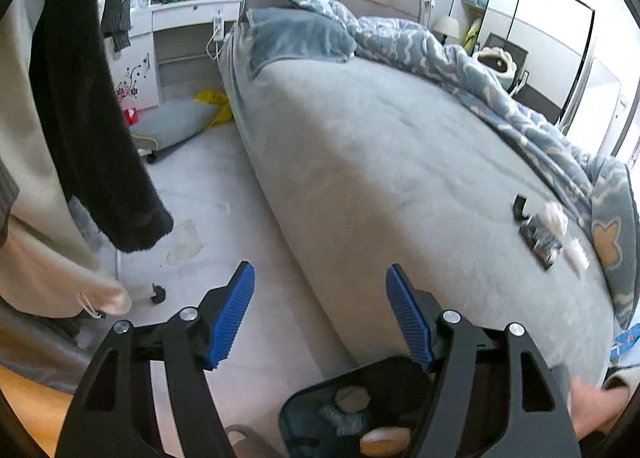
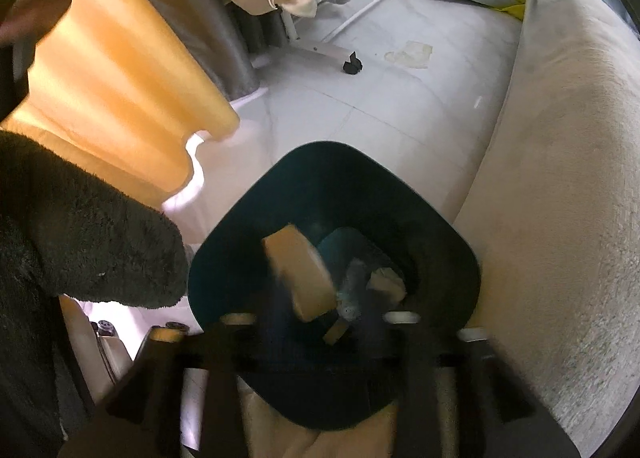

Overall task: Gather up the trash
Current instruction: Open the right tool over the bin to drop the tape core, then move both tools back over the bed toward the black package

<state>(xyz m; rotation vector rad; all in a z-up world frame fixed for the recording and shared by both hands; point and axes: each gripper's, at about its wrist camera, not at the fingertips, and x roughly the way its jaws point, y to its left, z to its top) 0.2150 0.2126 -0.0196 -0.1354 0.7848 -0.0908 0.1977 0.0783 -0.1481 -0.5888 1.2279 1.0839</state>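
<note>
The right claw hangs over the dark bin with its jaws parted and a tan box blurred just inside the rim, apparently dropping clear; should it catch the rim, it would land on the floor. The left claw is spread and empty above the bed's edge. Further trash remains near the patterned quilt on the grey bed, and more scraps lie on the pale floor.

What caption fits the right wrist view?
Tan box tumbling into dark bin beside the bed, jaws open above.
</note>
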